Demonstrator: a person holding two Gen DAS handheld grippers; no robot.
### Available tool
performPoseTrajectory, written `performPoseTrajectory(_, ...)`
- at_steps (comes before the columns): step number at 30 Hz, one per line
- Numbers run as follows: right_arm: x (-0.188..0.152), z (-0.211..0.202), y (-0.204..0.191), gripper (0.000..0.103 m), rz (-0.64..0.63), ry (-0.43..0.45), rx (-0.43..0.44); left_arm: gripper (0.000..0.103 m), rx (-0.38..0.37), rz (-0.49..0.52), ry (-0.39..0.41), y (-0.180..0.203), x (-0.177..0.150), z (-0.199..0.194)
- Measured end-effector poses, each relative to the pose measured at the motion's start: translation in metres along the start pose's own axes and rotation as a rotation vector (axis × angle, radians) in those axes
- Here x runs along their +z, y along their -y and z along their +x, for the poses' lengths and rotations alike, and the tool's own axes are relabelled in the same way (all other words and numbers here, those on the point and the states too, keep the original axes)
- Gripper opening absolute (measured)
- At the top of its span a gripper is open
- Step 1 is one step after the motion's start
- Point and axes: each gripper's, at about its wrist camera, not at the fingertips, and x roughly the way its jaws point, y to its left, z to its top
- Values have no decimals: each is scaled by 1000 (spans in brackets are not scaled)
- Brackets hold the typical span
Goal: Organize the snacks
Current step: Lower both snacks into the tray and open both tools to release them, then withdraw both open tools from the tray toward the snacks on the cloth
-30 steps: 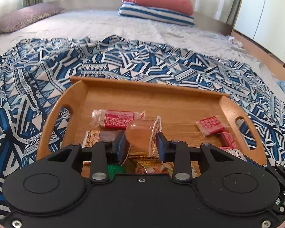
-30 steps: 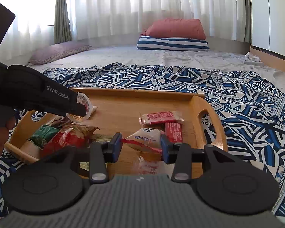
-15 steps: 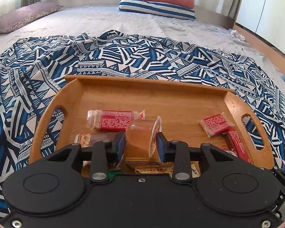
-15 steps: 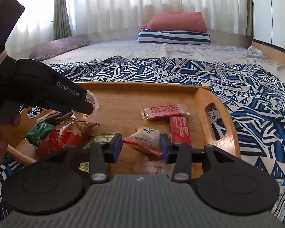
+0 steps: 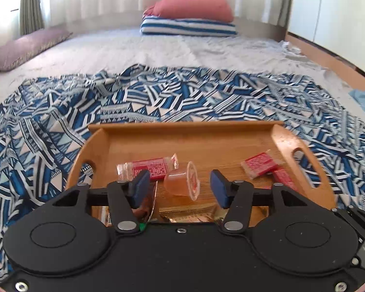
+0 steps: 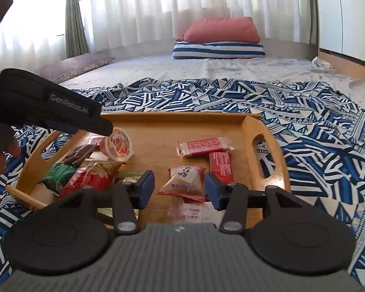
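Note:
A wooden tray (image 5: 206,133) with handles lies on a blue patterned cloth. My left gripper (image 5: 180,189) is open over the tray; an orange jelly cup (image 5: 181,182) lies on its side on the tray between the fingers, free of both pads. The cup also shows in the right wrist view (image 6: 118,146) just beyond the left gripper's tip. My right gripper (image 6: 180,189) is open, with a white and pink triangular packet (image 6: 185,181) lying on the tray between its fingers. Red wrapped bars (image 5: 148,169) (image 6: 202,146) lie further in.
Red, green and brown snack bags (image 6: 85,172) are piled at the tray's left end. The patterned cloth (image 6: 316,133) spreads over a grey bed, with pillows (image 6: 219,39) at the far side. A wooden bed edge (image 5: 328,58) runs on the right.
My left gripper opened and let go of the jelly cup, which now lies on the tray. My right gripper also opened off the white and pink packet. Both views tilted up a little.

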Motion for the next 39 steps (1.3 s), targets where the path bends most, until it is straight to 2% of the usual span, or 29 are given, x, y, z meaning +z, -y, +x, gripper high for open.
performPoseTrajectory(3, 3, -17, -1, 68, 2, 21, -1, 61, -29, 10, 19, 2, 0, -26)
performPoseTrajectory(5, 5, -32, -2, 70, -5, 42, 0, 68, -37, 24, 38, 4, -2, -44)
performPoseTrajectory(12, 5, -79, -14, 79, -75, 111, -9, 72, -73, 44, 72, 9, -20, -101)
performPoseTrajectory(14, 3, -90, -16, 82, -91, 128, -9, 78, -82, 51, 77, 10, -27, -114)
performPoseTrajectory(26, -15, -143, -22, 92, -131, 185, -17, 82, -102, 36, 155, 13, -75, -185)
performPoseTrajectory(34, -31, -165, -18, 98, -143, 208, -39, 83, -71, 19, 193, 10, -113, -211)
performPoseTrajectory(39, -46, -167, -14, 102, -153, 201, -59, 83, -37, -16, 153, 3, -140, -202)
